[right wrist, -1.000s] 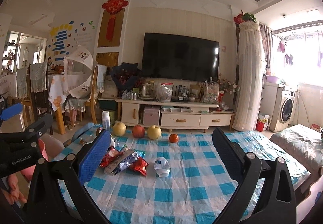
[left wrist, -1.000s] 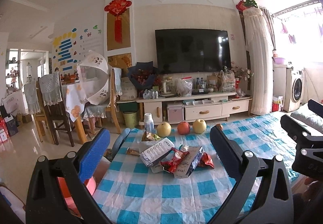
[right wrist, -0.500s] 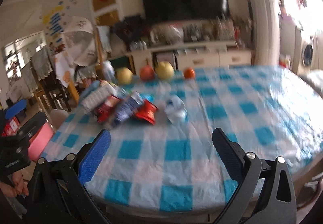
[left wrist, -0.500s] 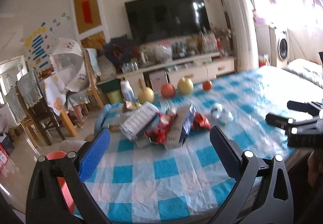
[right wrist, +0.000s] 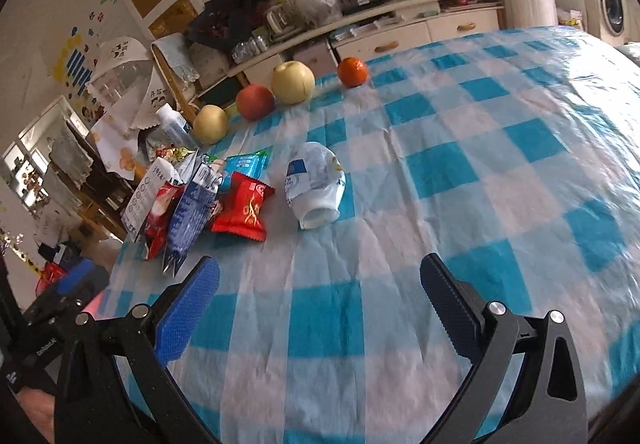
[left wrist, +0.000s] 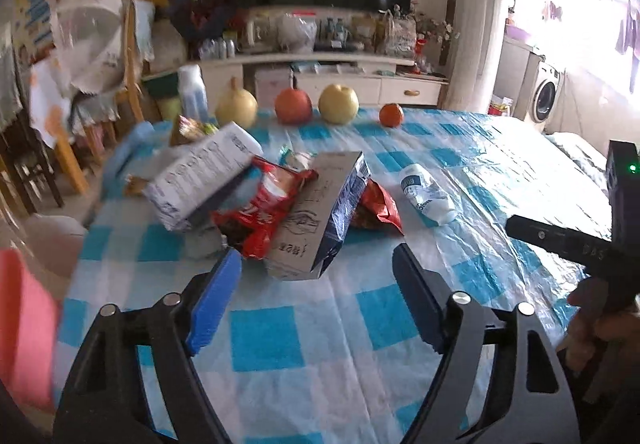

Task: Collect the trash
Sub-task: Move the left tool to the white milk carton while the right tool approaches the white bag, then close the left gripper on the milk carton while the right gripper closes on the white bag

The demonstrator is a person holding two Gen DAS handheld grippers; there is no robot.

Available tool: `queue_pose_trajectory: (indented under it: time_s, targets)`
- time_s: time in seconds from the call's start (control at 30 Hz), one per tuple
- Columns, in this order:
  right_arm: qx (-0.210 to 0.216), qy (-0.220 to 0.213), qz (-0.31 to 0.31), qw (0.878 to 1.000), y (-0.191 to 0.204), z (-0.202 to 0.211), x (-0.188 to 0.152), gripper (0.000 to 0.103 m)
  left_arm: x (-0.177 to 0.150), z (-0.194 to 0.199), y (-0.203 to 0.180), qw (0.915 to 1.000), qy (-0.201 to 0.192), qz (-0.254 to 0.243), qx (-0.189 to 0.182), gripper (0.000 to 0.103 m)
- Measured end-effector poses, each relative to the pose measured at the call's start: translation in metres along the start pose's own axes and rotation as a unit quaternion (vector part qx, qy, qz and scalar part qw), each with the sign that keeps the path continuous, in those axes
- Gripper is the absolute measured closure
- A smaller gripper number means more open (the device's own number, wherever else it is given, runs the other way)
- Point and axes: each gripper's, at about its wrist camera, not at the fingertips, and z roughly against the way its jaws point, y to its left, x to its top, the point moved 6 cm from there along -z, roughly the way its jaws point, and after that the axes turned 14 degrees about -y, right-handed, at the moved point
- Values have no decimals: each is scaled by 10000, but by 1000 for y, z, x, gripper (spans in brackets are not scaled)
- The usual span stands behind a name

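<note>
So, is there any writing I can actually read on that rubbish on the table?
Nothing reads clearly.
Carton: printed characters, too blurred to read.
White box: rows of small print, unreadable.
Red snack wrapper: gold lettering, illegible.
Crushed bottle: blue label, too small to read.

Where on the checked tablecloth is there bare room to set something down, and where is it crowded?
Free: the near strip between both grippers and the wrapper pile, and the wide stretch right of the crushed white bottle. Crowded: the left side, where cartons and red wrappers overlap, and the far edge with its fruit row.
</note>
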Motion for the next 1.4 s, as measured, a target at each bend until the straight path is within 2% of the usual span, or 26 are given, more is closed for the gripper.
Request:
queue_pose_trajectory:
  time_s: [0.27,0.4,0.47,0.5,0.6,0.83,0.93,1.1,1.27,1.33,1.37,1.4]
  targets:
    - [167,209,-238,9994,-9,-44,17,4,3,-39,3,9998,155,1,-152,29]
    - [187,279,-131,9993,-8,-63,23,5,5,-51,2,9993,223,-89,-275,32]
    - [185,289,-13,9994,-5,-71,26,5,4,-56,5,9993,266,-191,-206,32]
    - [173,297,82,9994,-3,-75,28,5,4,-58,9,9994,262,-188,-143,32]
    - [175,322,274,9990,2,-84,31,5,2,-61,12,9992,292,-19,-288,32]
    - [147,481,504,9975,7,-107,33,5,-8,-85,-3,9964,587,-519,-324,32]
    - [114,504,500,9974,5,-113,36,5,-6,-98,1,9967,629,-409,-313,32]
    - [70,584,415,9974,0,-121,37,5,-5,-124,3,9941,927,-317,-465,31]
    - [-12,641,635,9959,4,-125,33,5,-5,-128,-2,9944,910,-236,-476,30]
    - [-20,656,733,9952,7,-126,32,5,-5,-126,-5,9950,850,-206,-475,34]
    - [-15,654,767,9949,8,-126,31,5,-6,-124,-6,9954,830,-233,-428,40]
    - [-19,655,811,9945,10,-126,30,5,-6,-121,-6,9955,829,-227,-404,43]
